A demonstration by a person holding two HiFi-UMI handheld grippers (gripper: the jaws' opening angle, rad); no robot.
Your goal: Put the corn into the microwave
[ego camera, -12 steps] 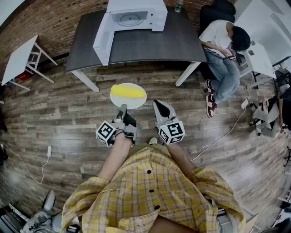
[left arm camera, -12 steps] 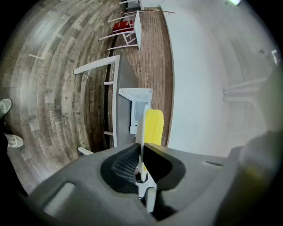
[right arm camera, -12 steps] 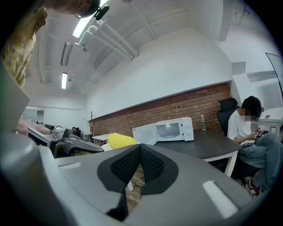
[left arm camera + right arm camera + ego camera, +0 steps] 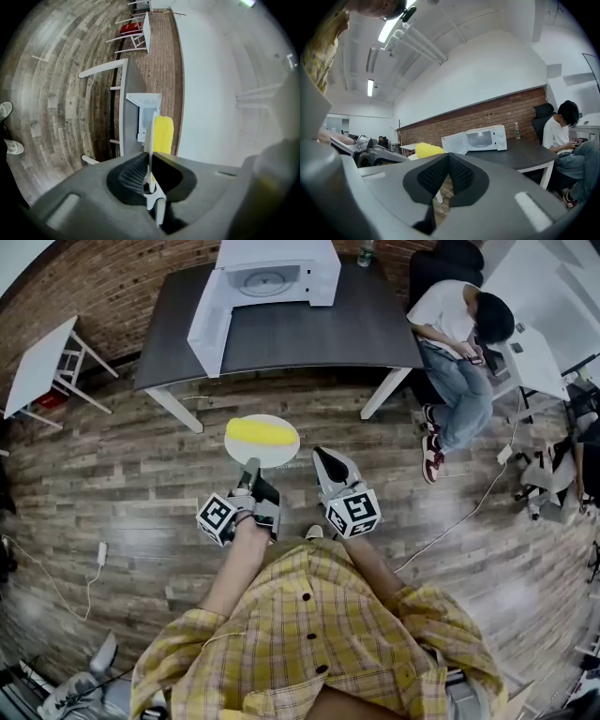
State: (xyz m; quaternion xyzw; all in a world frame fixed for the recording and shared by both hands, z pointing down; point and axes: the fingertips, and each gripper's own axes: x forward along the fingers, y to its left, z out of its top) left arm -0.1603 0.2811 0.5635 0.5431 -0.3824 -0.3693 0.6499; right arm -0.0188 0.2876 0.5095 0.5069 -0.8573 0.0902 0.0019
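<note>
Head view: one corn (image 4: 259, 432), one microwave (image 4: 273, 272)

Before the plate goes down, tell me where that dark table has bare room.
The dark table is bare in front of the microwave, from its open door rightward to the edge by the seated person. The back is crowded with the microwave and a bottle; the left is taken by the door.
</note>
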